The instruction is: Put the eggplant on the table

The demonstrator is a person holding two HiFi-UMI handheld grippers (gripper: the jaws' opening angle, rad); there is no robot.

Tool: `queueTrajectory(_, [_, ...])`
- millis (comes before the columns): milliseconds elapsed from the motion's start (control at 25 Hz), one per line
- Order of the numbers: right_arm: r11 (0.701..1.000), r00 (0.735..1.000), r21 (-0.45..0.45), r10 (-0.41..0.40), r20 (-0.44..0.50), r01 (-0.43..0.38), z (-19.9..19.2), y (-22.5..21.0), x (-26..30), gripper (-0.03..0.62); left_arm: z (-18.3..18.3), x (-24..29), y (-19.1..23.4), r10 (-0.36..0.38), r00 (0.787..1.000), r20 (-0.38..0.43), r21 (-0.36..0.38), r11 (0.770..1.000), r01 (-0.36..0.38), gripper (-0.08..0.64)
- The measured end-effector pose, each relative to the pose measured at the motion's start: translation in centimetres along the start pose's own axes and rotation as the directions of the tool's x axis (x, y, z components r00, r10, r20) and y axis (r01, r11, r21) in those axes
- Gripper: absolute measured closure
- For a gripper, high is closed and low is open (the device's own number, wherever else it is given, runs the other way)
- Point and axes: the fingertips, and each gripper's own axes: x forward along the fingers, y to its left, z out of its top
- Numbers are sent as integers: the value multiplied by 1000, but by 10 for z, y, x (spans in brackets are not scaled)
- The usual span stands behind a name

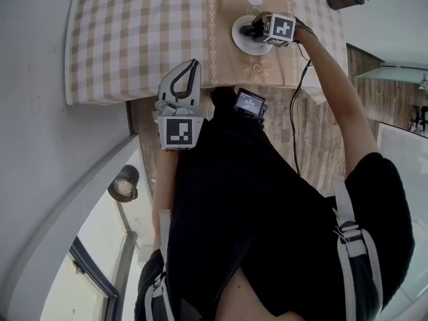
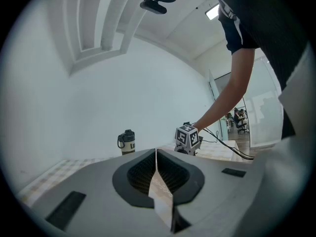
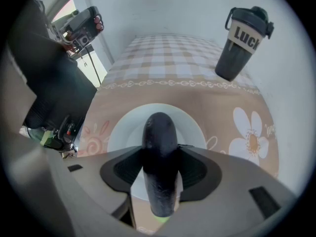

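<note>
The fingers (image 3: 195,169) of the right gripper (image 3: 159,168) stand partway apart and are clamped on the eggplant (image 3: 159,135) round its middle. Its long axis runs across the grip, rounded tip away and green stem end toward the lower edge of the right gripper view. The gripper points straight down over the white plate (image 3: 195,127); I cannot tell whether the eggplant rests on it. Bare worktop (image 3: 163,63) lies just beyond the plate's rim on every side, so a short sideways carry looks enough. The left gripper (image 2: 156,171), fingers together and empty, hangs level at the near edge, well apart from the plate.
</note>
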Motion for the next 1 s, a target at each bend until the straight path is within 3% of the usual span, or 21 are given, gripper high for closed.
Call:
queueTrajectory(240, [1000, 1000, -4, 3, 6, -3, 1, -1, 1, 387, 1, 0, 3, 1, 1000, -6, 8, 1000, -1, 552])
queueTrajectory(680, [999, 997, 26, -42, 72, 41, -2, -7, -3, 325, -1, -5, 6, 22, 1000, -5, -4, 1000, -22, 552])
queueTrajectory(1000, [1000, 997, 28, 10, 83, -12, 0, 12, -2, 279, 2, -4, -1, 8, 1000, -6, 5, 1000, -8, 552])
